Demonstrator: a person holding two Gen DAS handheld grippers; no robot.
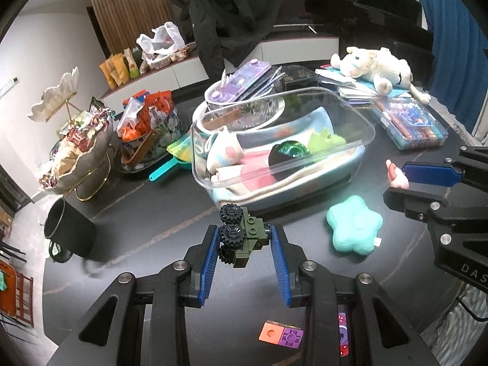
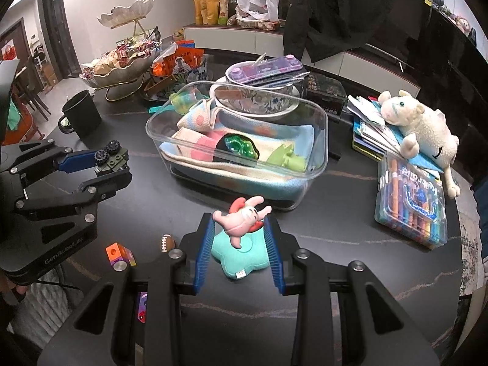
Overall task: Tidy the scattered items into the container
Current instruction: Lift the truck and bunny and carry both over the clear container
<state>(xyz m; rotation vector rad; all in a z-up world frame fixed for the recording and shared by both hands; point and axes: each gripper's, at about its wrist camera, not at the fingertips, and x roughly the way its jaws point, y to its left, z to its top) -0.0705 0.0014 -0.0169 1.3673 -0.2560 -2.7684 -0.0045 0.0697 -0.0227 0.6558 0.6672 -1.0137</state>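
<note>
On the dark desk (image 2: 350, 213) both grippers are up off the surface, each with a toy between its blue pads. The left gripper (image 1: 245, 239) is closed on a small green brick truck (image 1: 244, 238) with black wheels, its fingers pressing the truck's two sides, held in the air just in front of the clear plastic container (image 1: 360, 149). The right gripper (image 2: 239, 238) clamps a little pink rabbit figure (image 2: 241, 218) by its middle, the ears and limbs sticking out above the fingers, near the container's front wall. Directly under the rabbit, a teal star-shaped cushion (image 2: 241, 259) lies flat on the desk. The container already holds folded pastel cloths, a black and green round thing and a light green toy. Loose on the desk near the grippers are an orange and purple block (image 1: 280, 334) and a tiny football (image 2: 167, 243). Off to the left stands a black mug (image 2: 80, 114); to the right a clear case of markers (image 2: 411, 201) lies beside a stack of books with a white plush lamb (image 2: 421, 122) sprawled on top. Behind the container sits a patterned bowl (image 2: 259, 103) with a purple case across its rim.
</note>
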